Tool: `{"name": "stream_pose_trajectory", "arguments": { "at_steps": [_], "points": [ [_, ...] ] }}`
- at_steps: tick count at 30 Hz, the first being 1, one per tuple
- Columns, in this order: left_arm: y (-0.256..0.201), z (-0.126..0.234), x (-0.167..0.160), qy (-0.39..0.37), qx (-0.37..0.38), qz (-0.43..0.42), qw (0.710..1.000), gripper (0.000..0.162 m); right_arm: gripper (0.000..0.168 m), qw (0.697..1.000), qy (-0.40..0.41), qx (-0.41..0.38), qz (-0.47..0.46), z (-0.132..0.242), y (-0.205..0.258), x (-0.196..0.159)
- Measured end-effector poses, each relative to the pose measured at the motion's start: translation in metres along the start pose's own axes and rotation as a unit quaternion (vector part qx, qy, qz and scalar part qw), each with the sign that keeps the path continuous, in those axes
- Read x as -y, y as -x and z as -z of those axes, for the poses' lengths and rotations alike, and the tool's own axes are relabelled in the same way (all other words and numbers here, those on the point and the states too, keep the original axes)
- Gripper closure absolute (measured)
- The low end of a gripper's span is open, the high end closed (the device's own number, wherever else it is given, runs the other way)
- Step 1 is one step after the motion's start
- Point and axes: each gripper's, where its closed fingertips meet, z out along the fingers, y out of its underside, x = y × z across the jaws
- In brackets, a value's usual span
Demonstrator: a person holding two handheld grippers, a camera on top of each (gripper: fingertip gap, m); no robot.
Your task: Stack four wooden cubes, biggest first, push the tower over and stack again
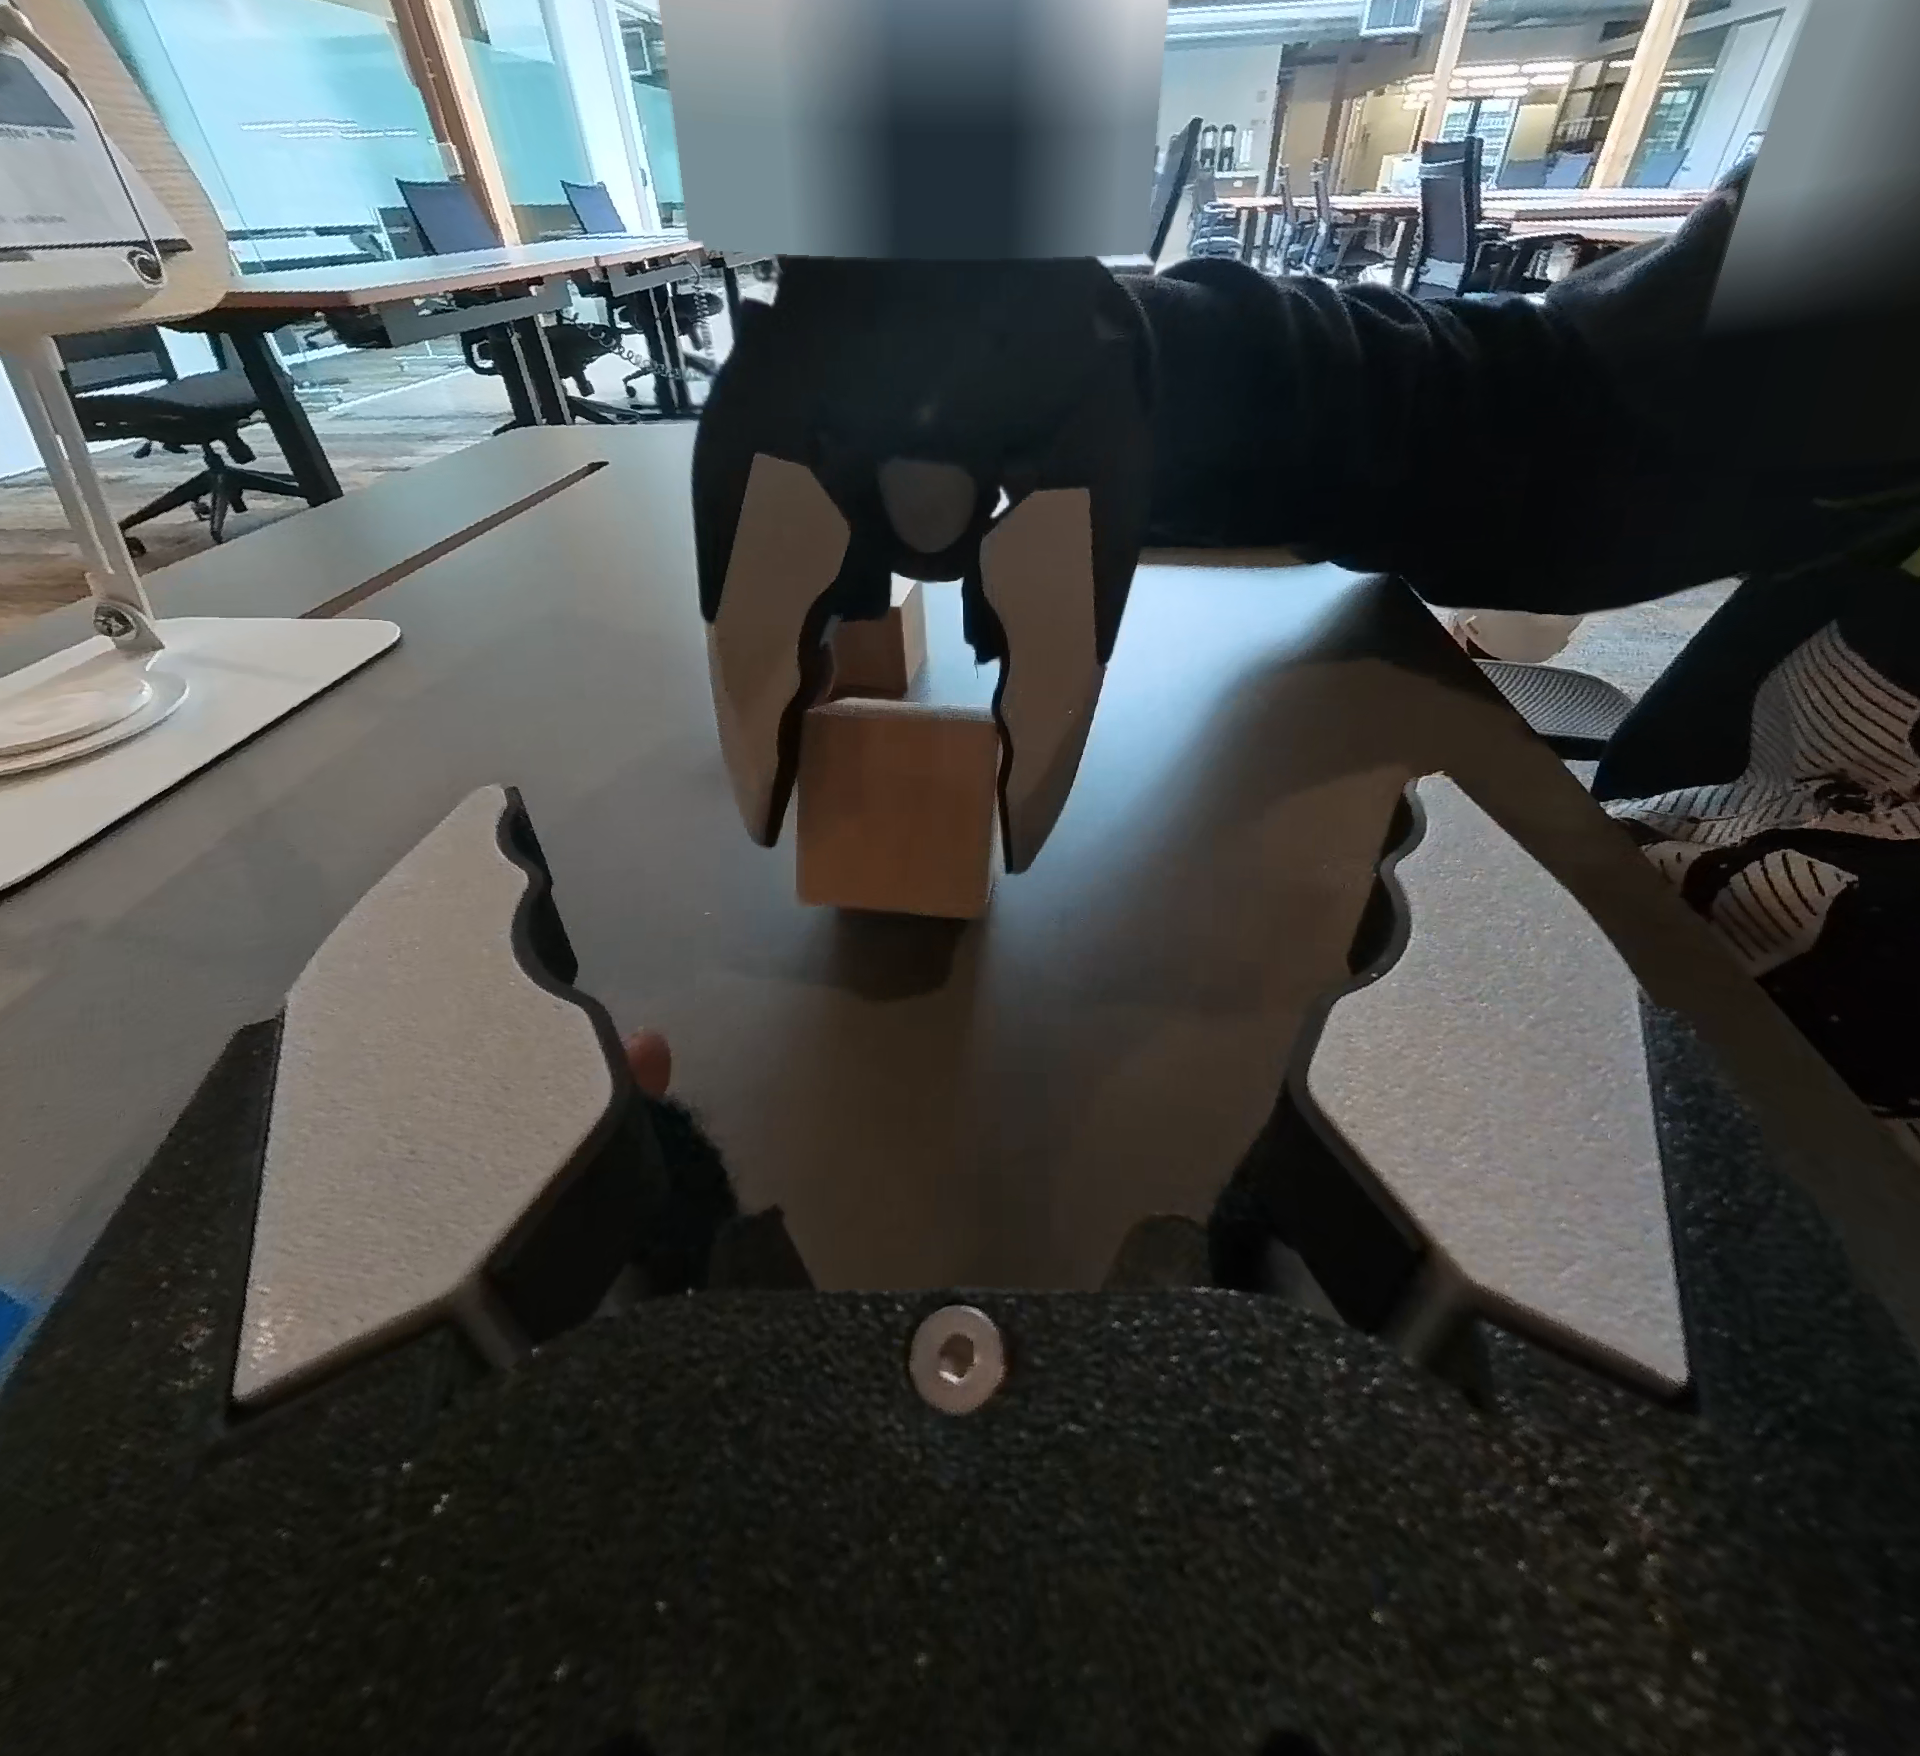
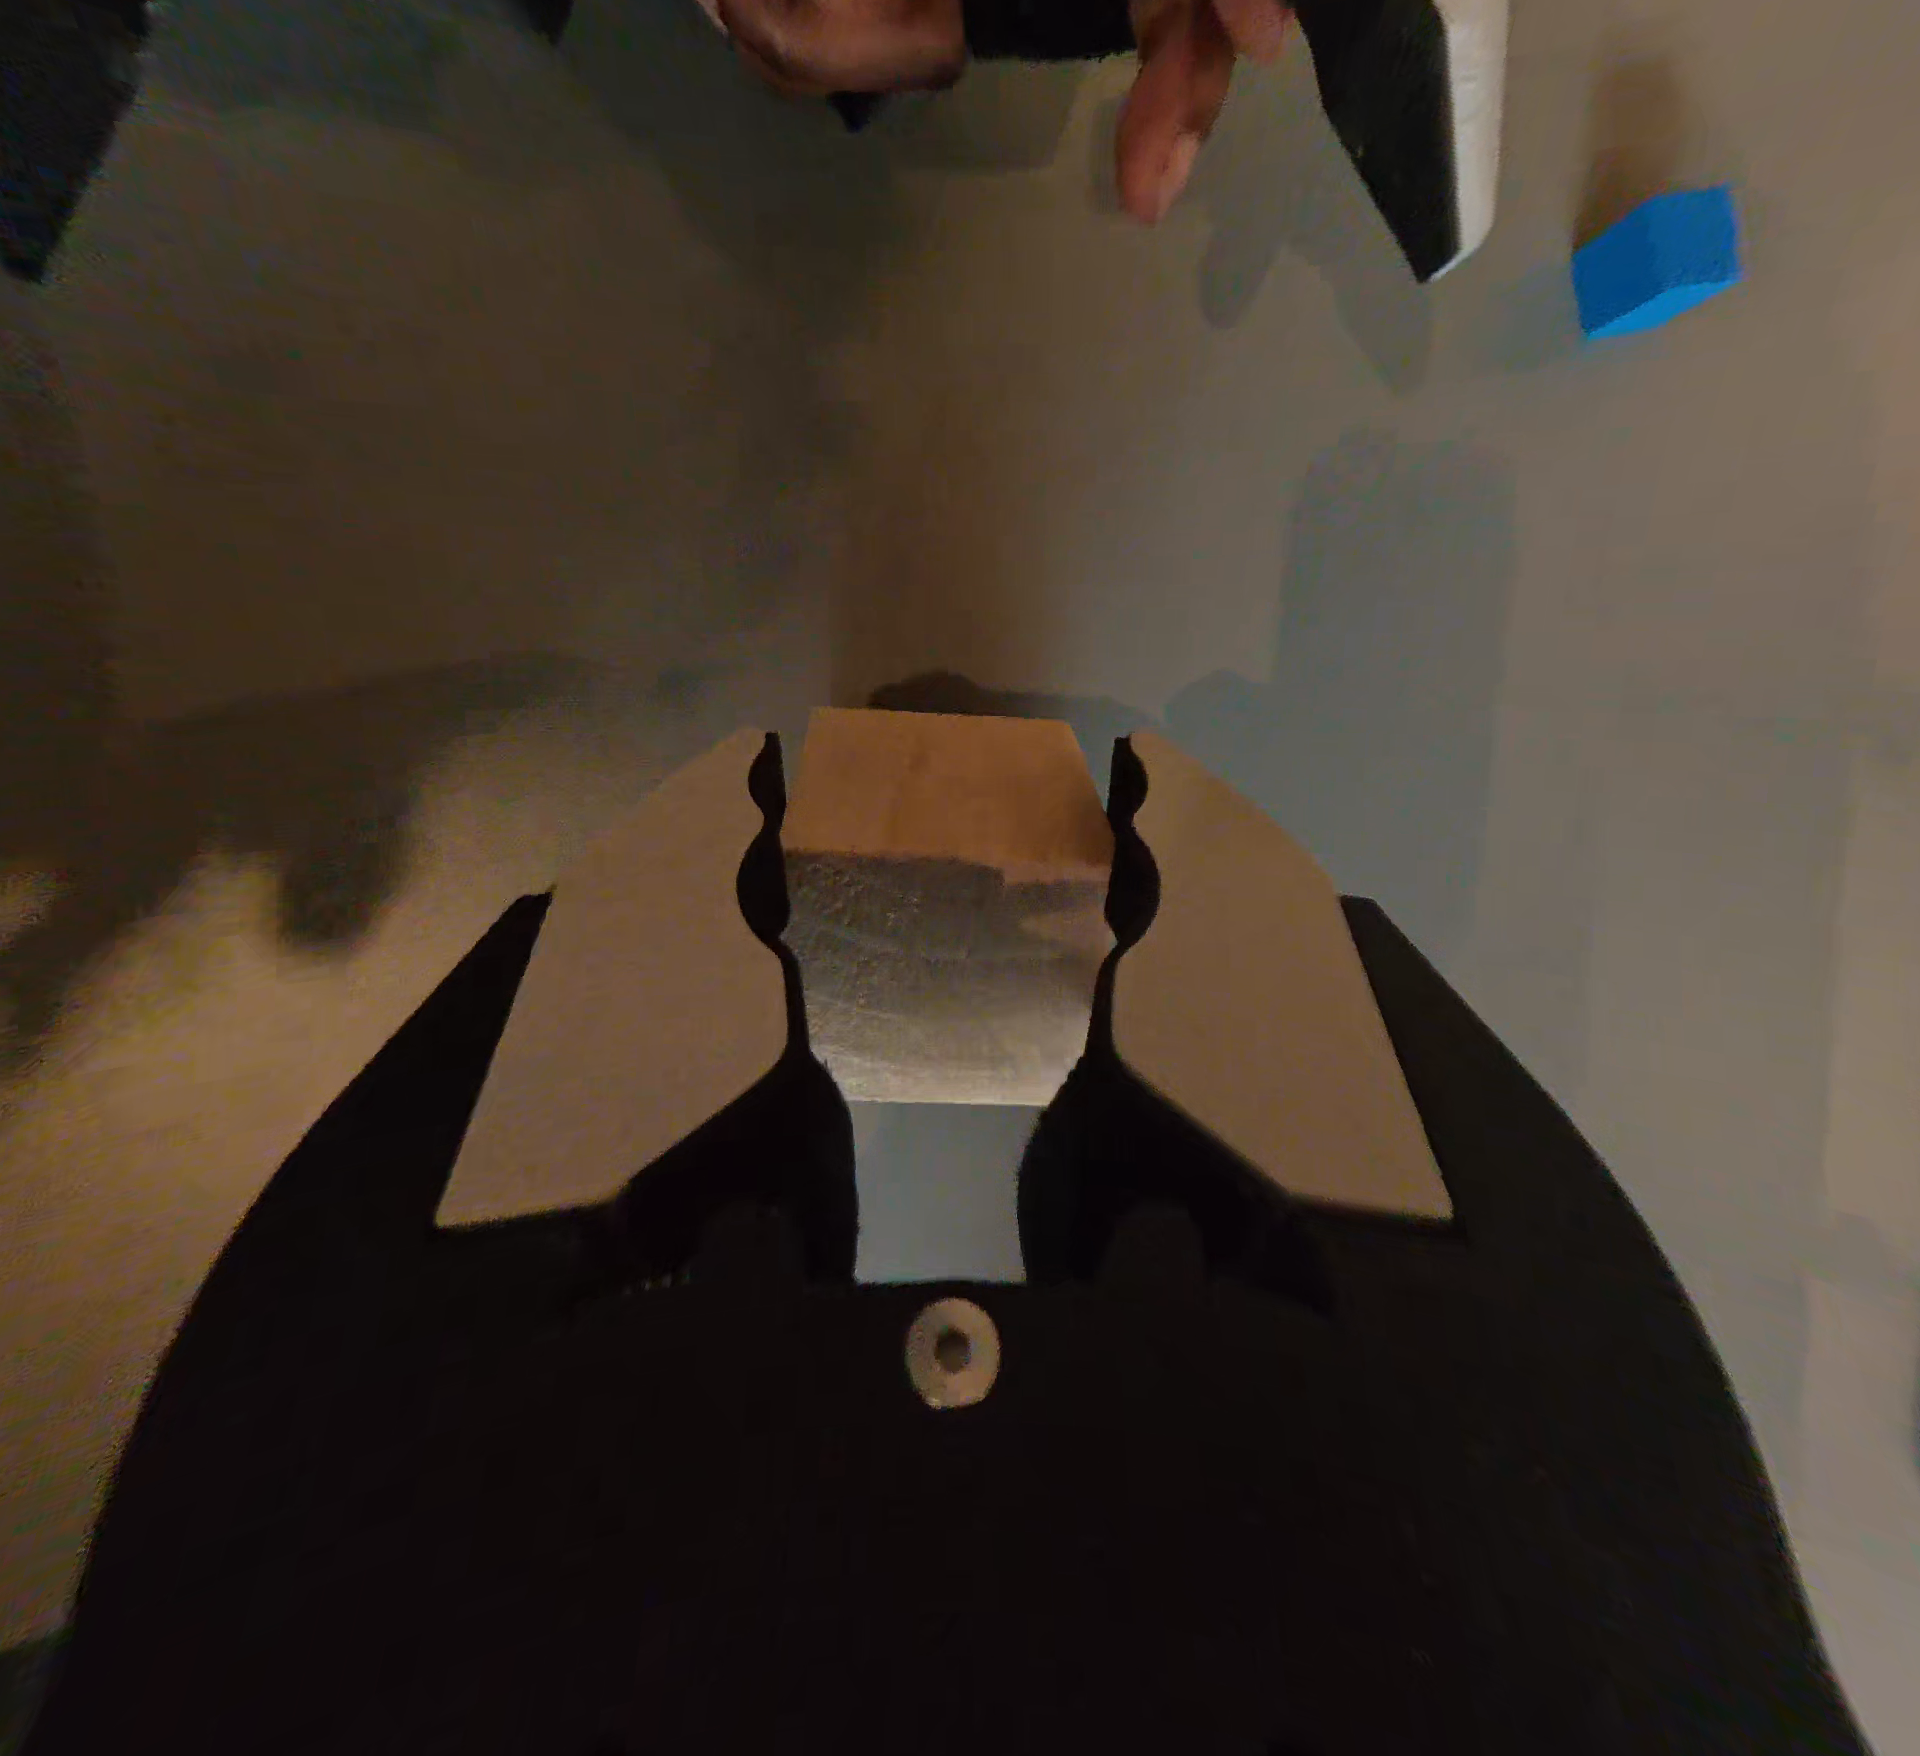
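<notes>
Left wrist view: left gripper [image 1: 956,885] spread wide, empty, low over the surface [image 1: 520,719], waiting clear. Straight ahead the right gripper [image 1: 888,839] straddles the big cube [image 1: 894,813] on the surface; a smaller cube [image 1: 883,657] sits just behind.

Right wrist view: right gripper [image 2: 945,750] clamped on the cube [image 2: 940,885], likely the base block. Blue block [image 2: 1657,262] far ahead-right, hand [image 2: 862,13] ahead.
</notes>
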Motion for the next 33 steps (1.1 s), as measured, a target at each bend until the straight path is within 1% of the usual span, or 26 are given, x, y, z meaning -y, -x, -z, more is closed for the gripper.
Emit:
{"name": "stream_pose_trajectory", "arguments": {
  "at_steps": [11,24,29,33],
  "points": [
    [0.0,0.0,0.0,0.001,-0.002,0.001,1.0,0.017,0.109,1.0,-0.009,0.025,-0.01,-0.015,-0.001,0.01],
    [0.0,0.0,0.0,0.001,-0.004,0.005,1.0,0.017,0.108,0.999,0.007,0.039,-0.018,-0.025,-0.001,0.012],
    [0.0,0.0,0.0,0.0,-0.004,0.006,1.0,0.017,0.108,0.999,-0.003,0.039,-0.024,-0.024,-0.003,0.016],
    [0.0,0.0,0.0,0.0,-0.004,0.006,1.0,0.017,0.11,0.998,-0.034,0.044,-0.031,-0.018,-0.004,0.026]
  ]
}}
